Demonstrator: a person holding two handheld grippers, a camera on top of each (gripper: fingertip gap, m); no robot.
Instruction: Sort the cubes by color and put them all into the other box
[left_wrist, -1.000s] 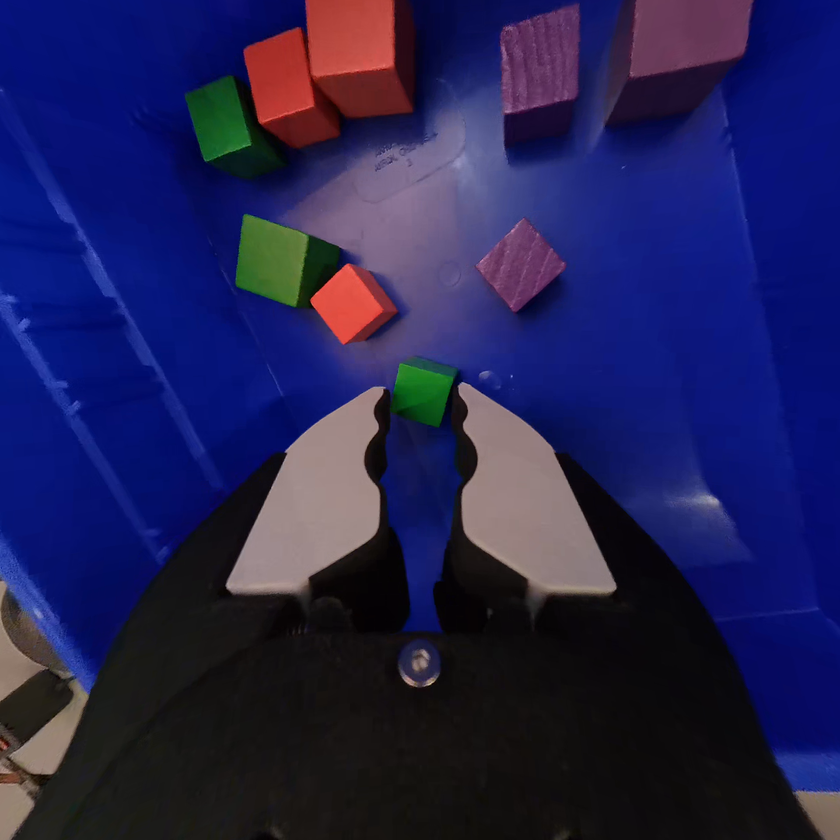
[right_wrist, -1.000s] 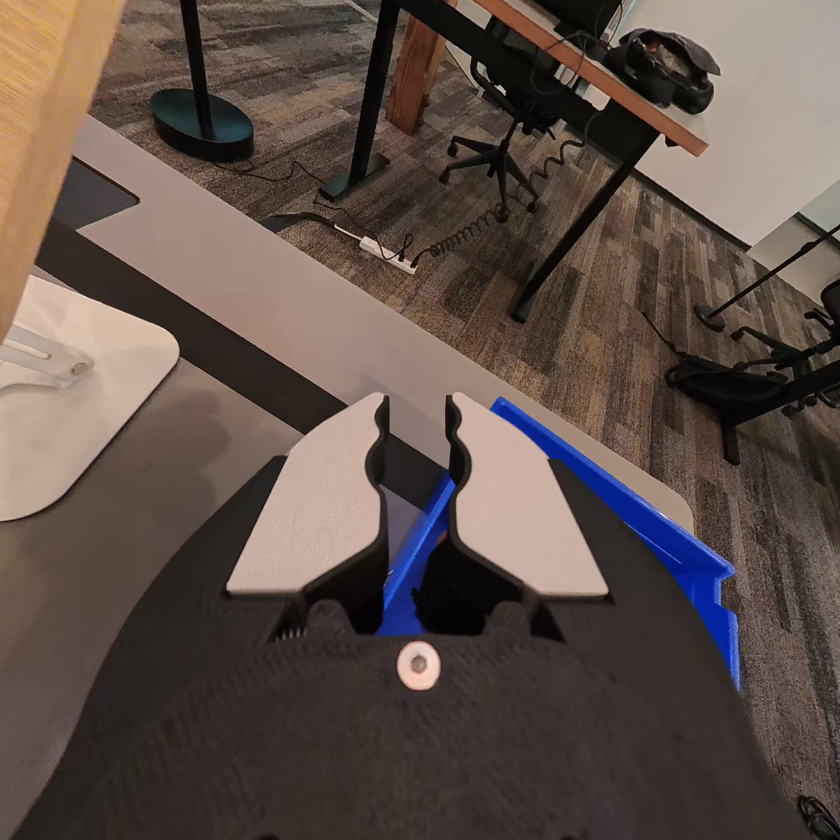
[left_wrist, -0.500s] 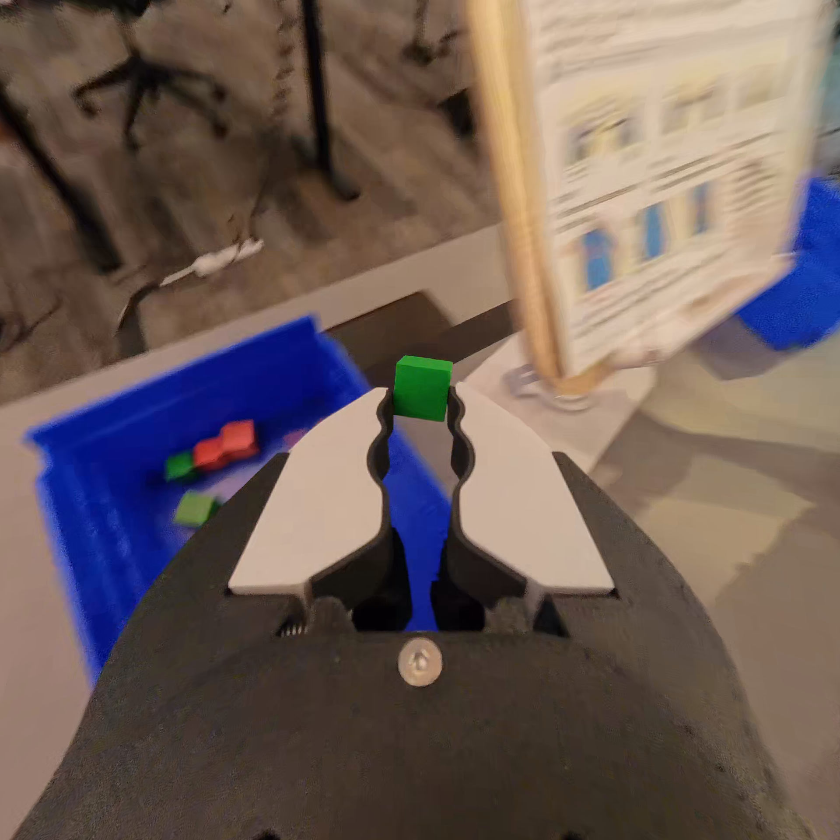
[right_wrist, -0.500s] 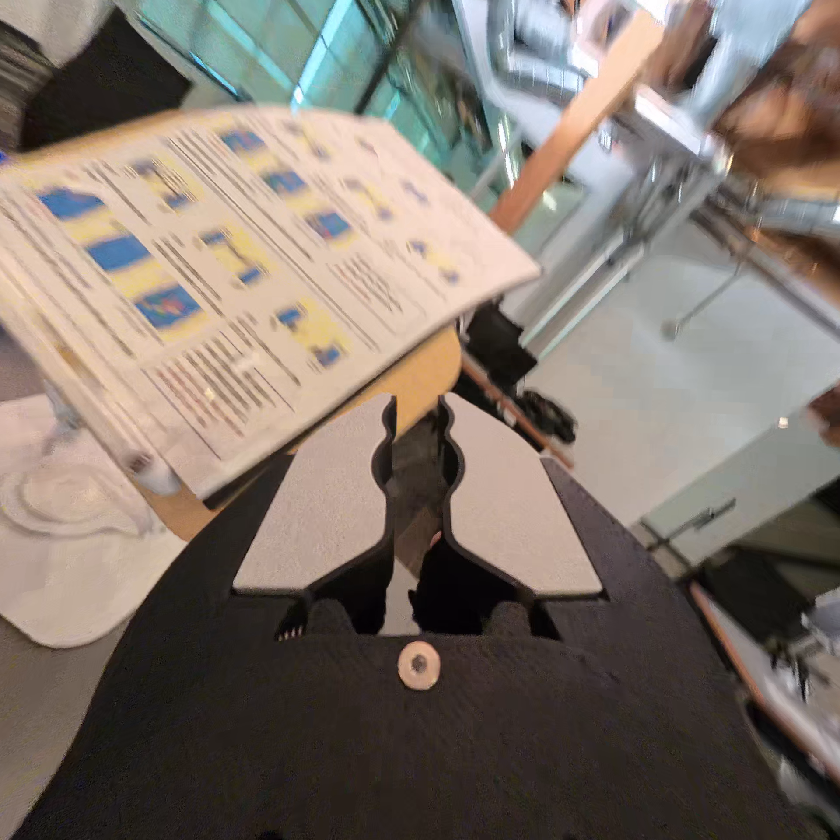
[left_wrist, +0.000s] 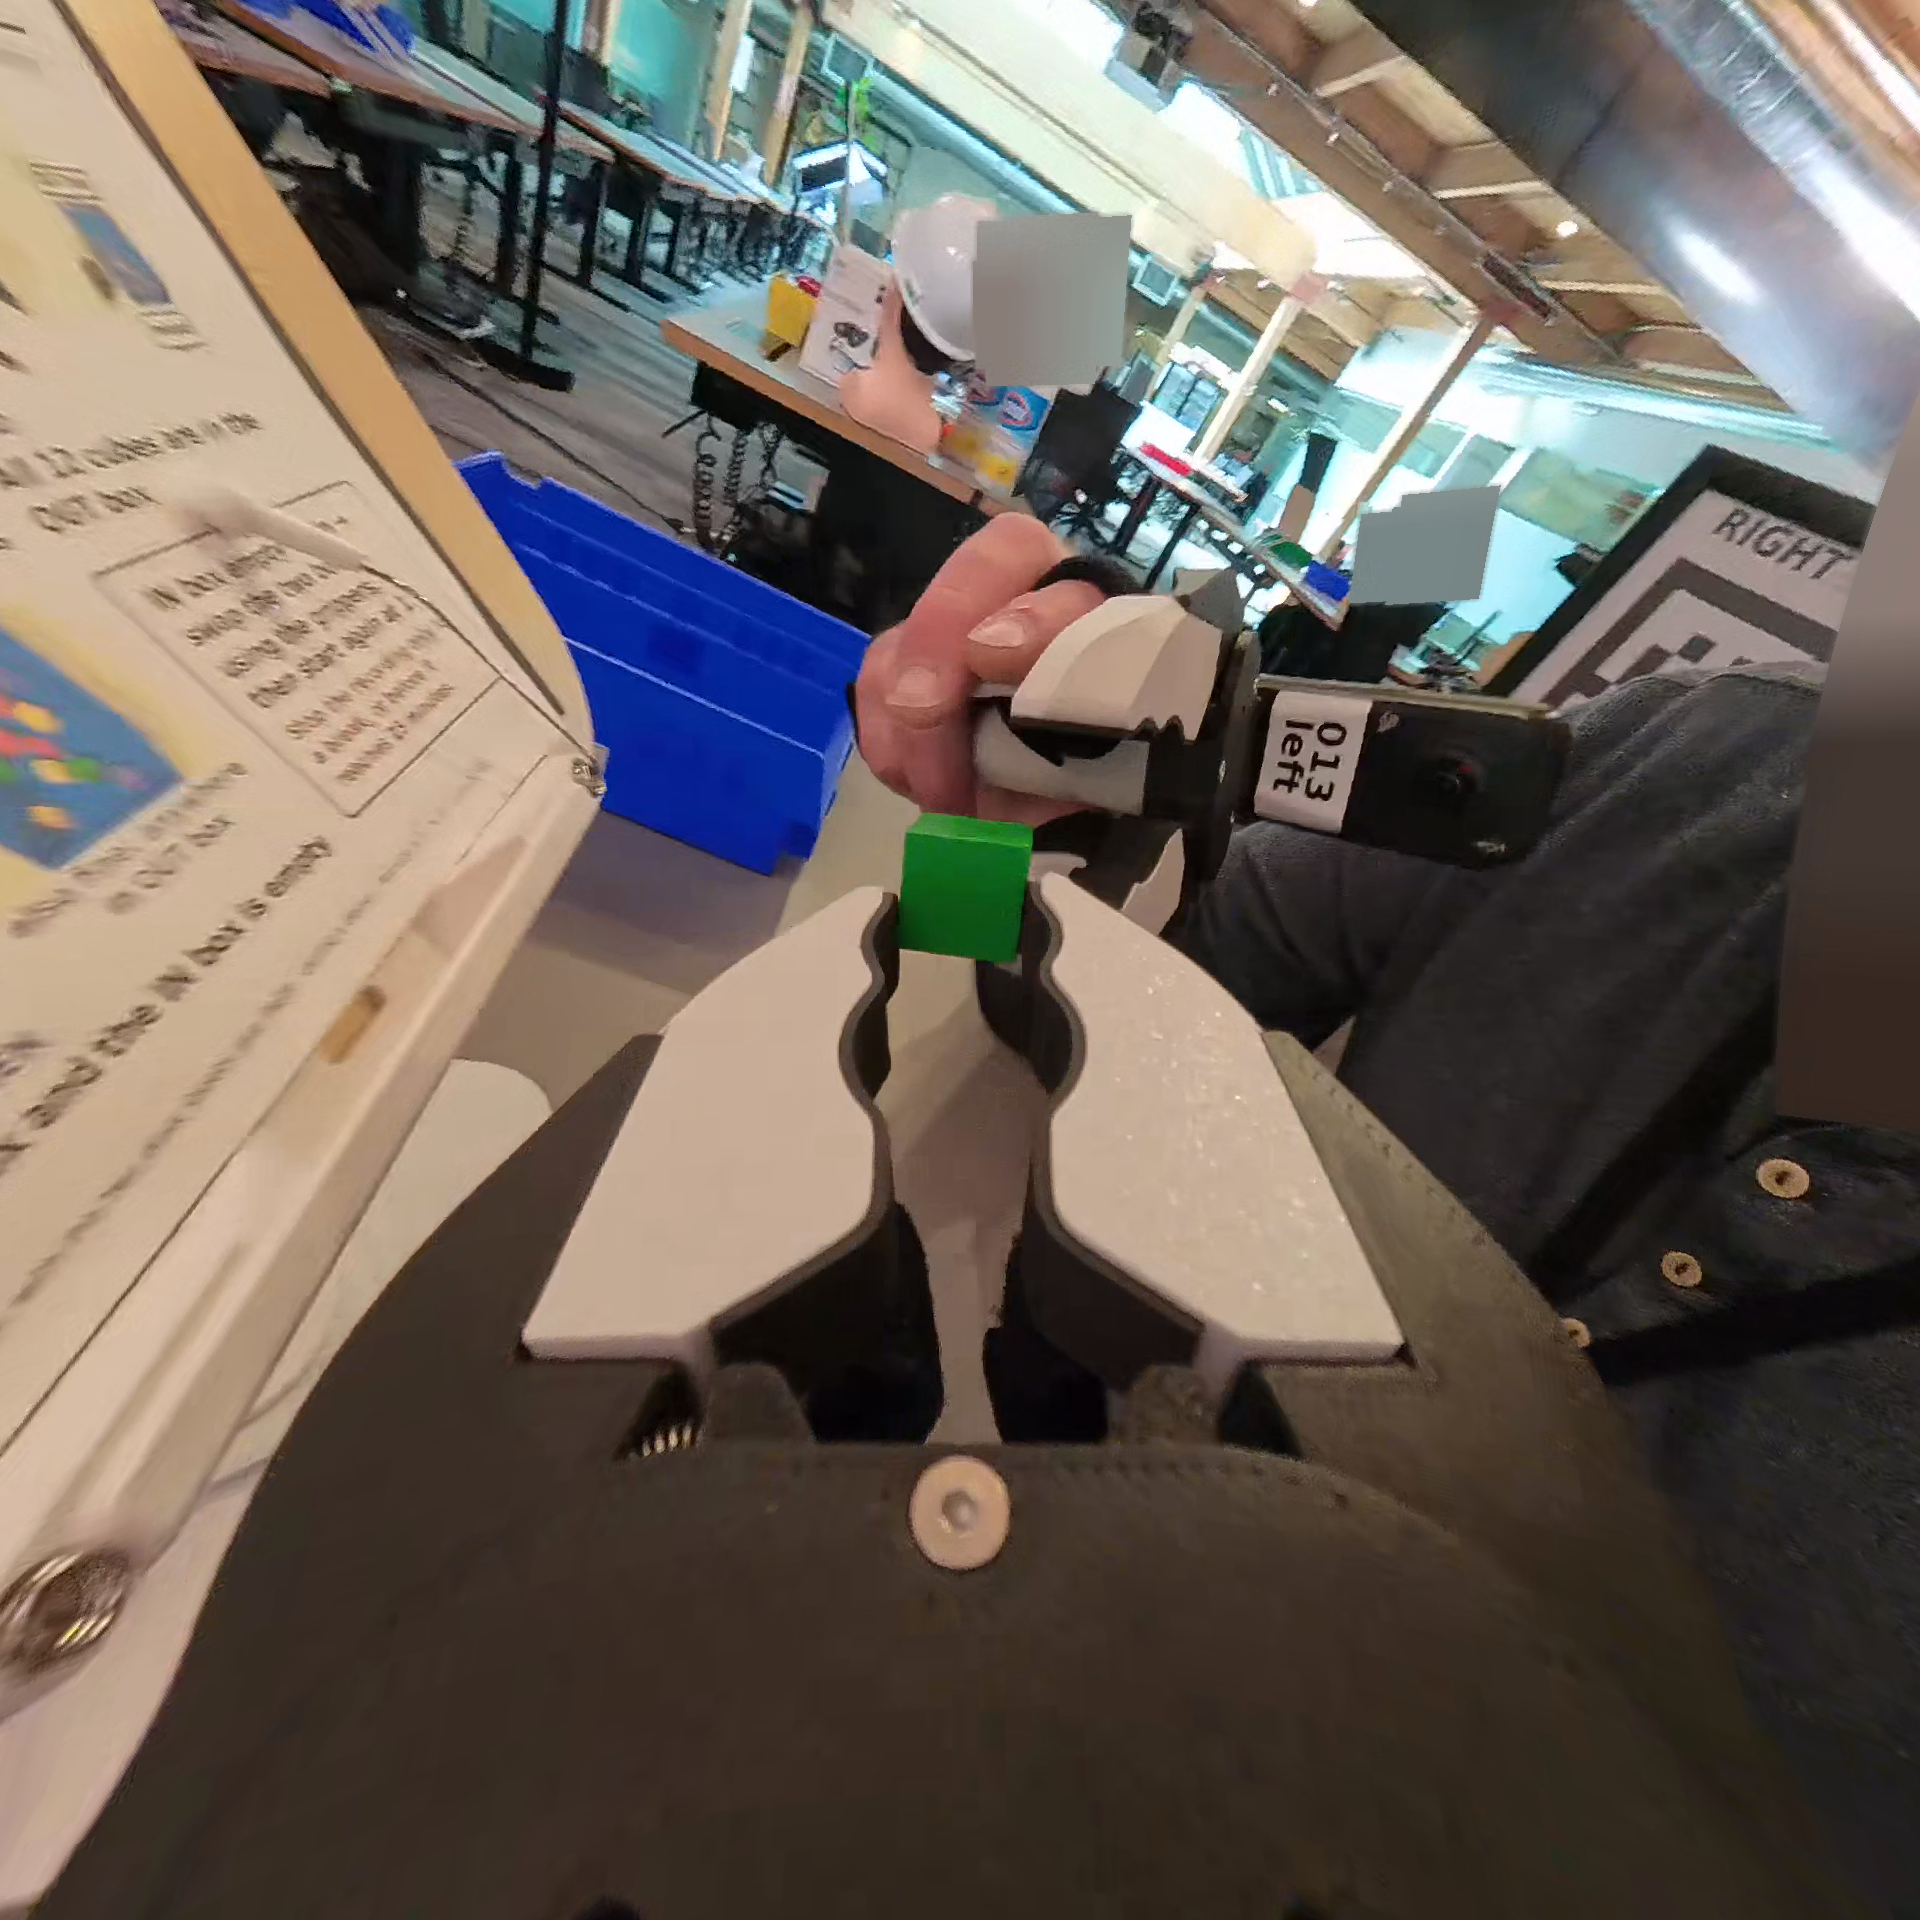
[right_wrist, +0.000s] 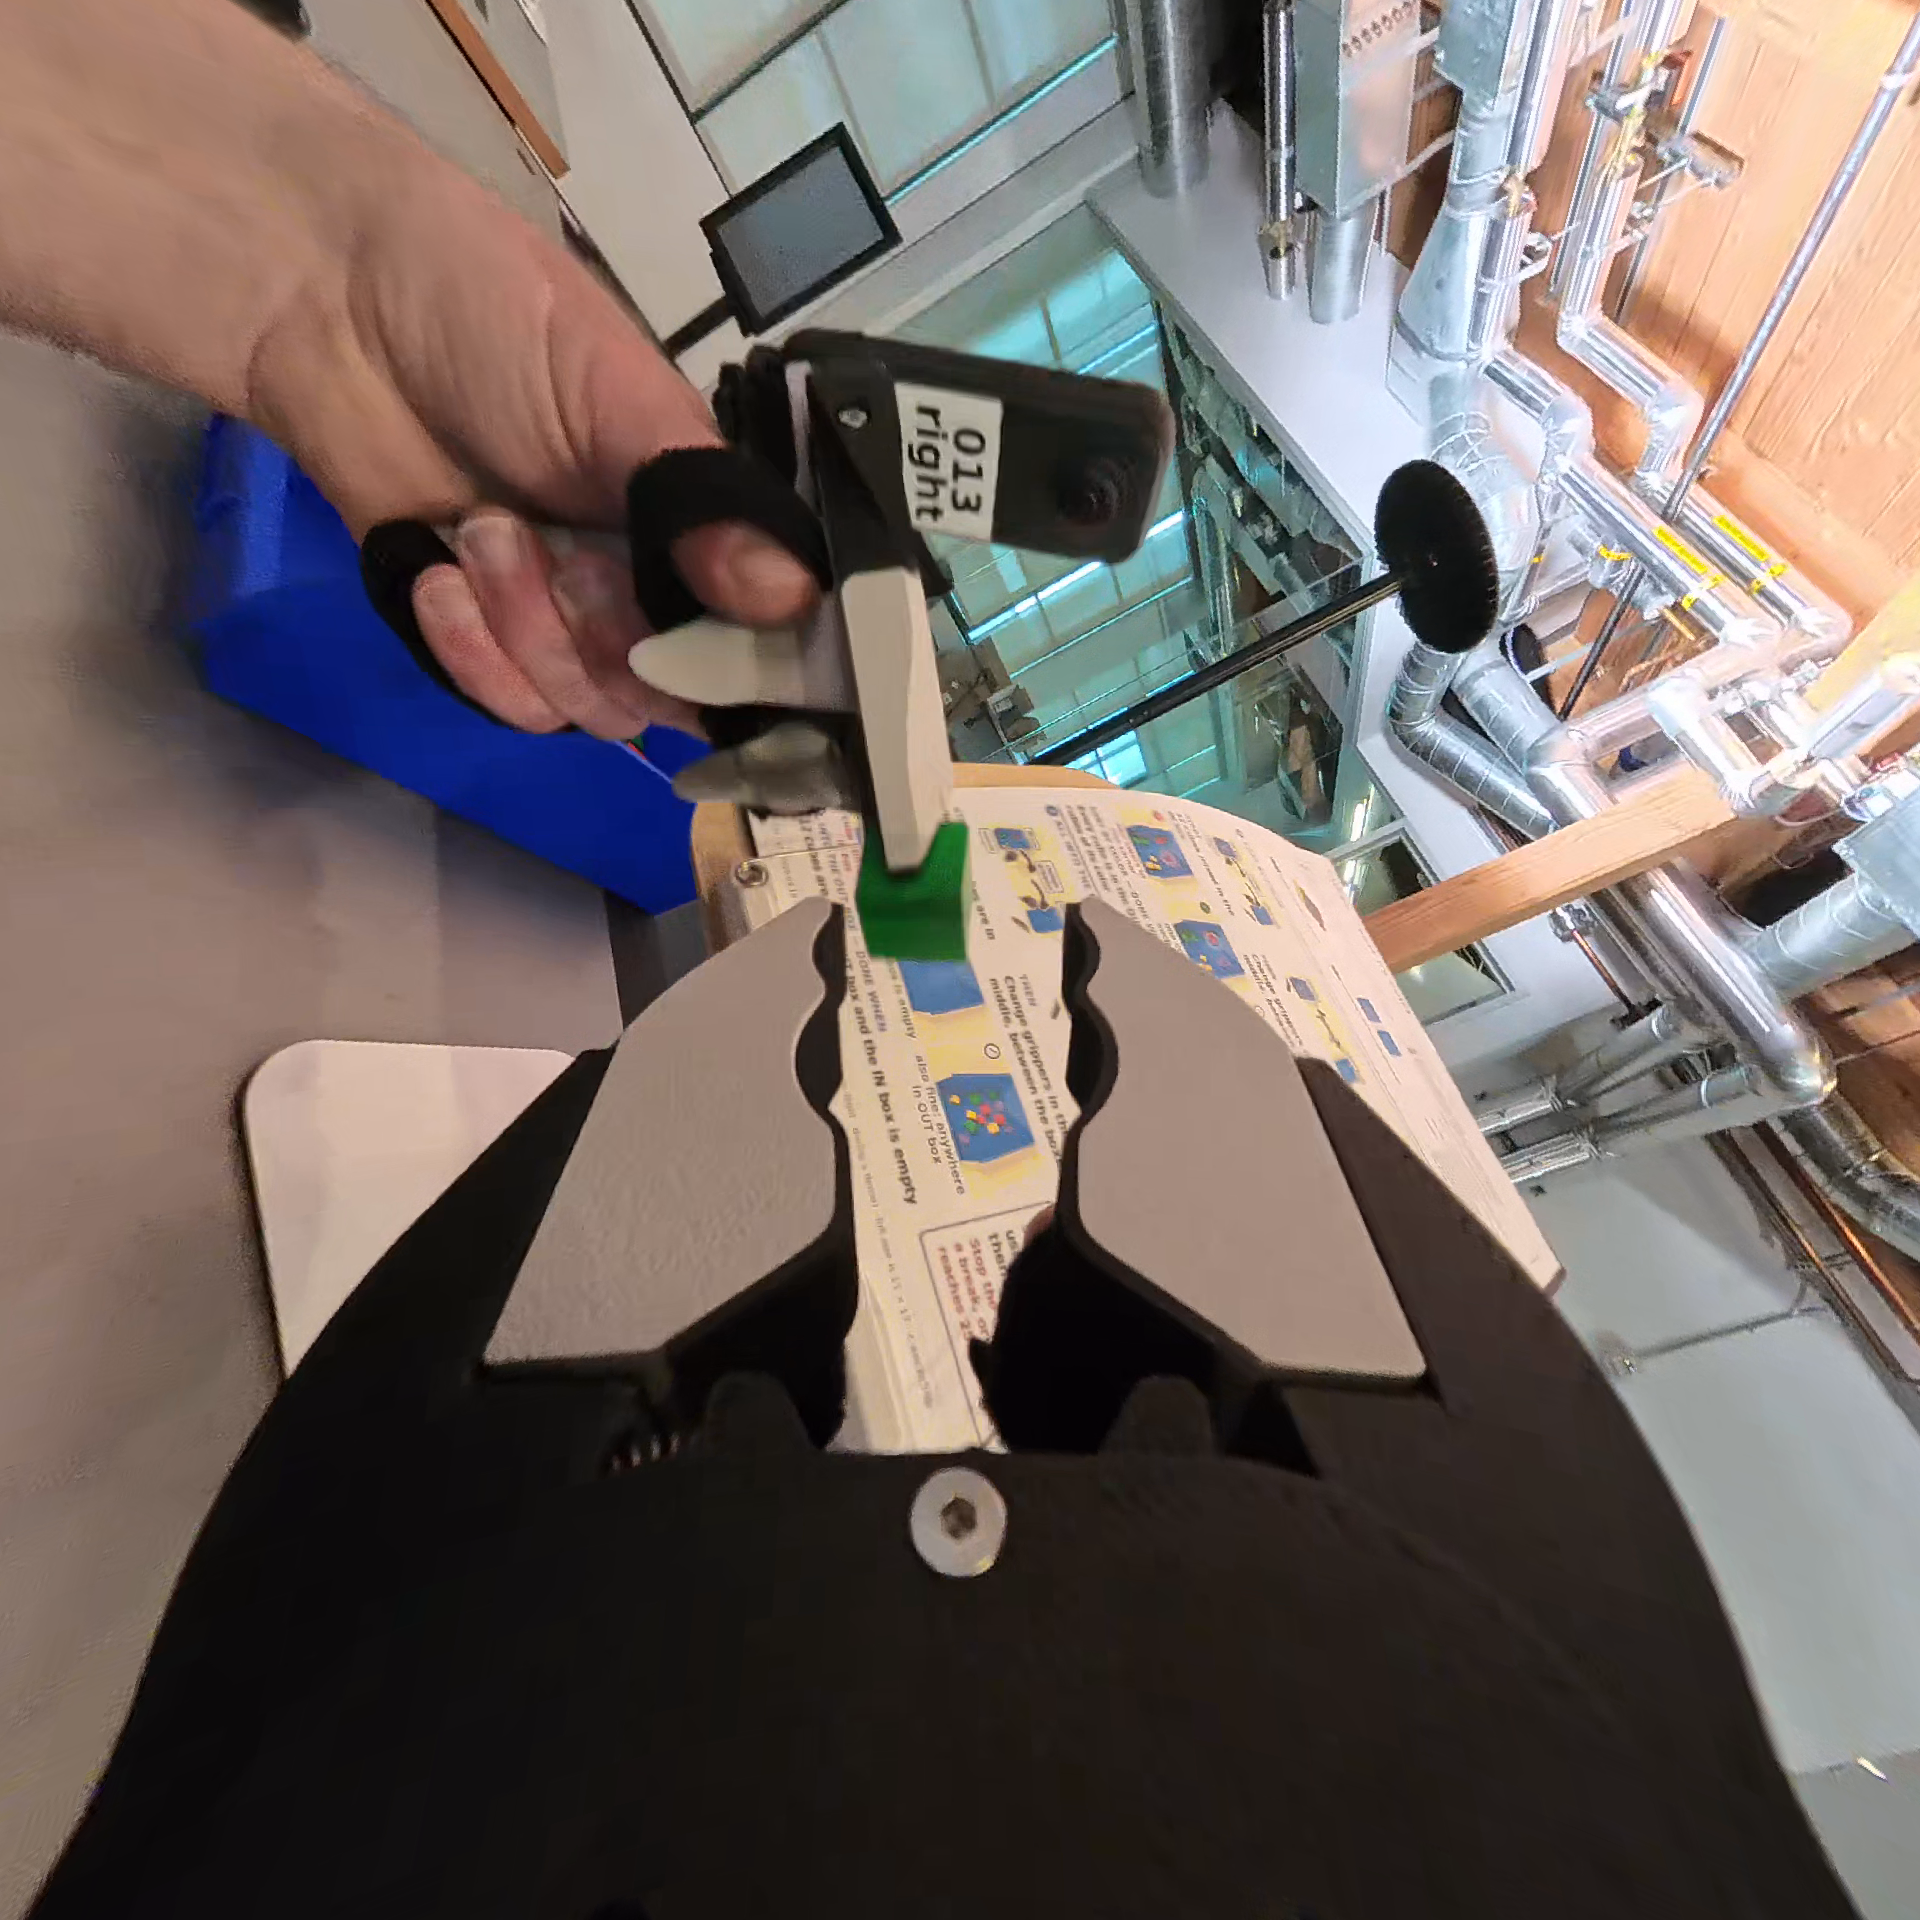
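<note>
My left gripper (left_wrist: 961, 914) is shut on a small green cube (left_wrist: 964, 885), with both pads pressed on its sides, held in the air over the table. In the right wrist view the same cube (right_wrist: 920, 904) hangs from a finger (right_wrist: 899, 727) of the left gripper. It sits just at the tips of my right gripper (right_wrist: 951, 920), which is open and empty, with a clear gap beside the cube. One blue box (left_wrist: 686, 665) stands behind the cube in the left wrist view. Another blue box (right_wrist: 416, 717) shows behind the hand in the right wrist view.
An instruction board on a wooden stand (left_wrist: 208, 623) rises at the left, and shows in the right wrist view (right_wrist: 1143, 987) on its white base plate (right_wrist: 395, 1143). A person's hand (right_wrist: 416, 343) holds the left gripper. A dark-sleeved arm (left_wrist: 1558, 935) lies at the right.
My left gripper lifted the green cube out of the blue box and swung it to the middle. My right gripper turned to face it and opened wider.
</note>
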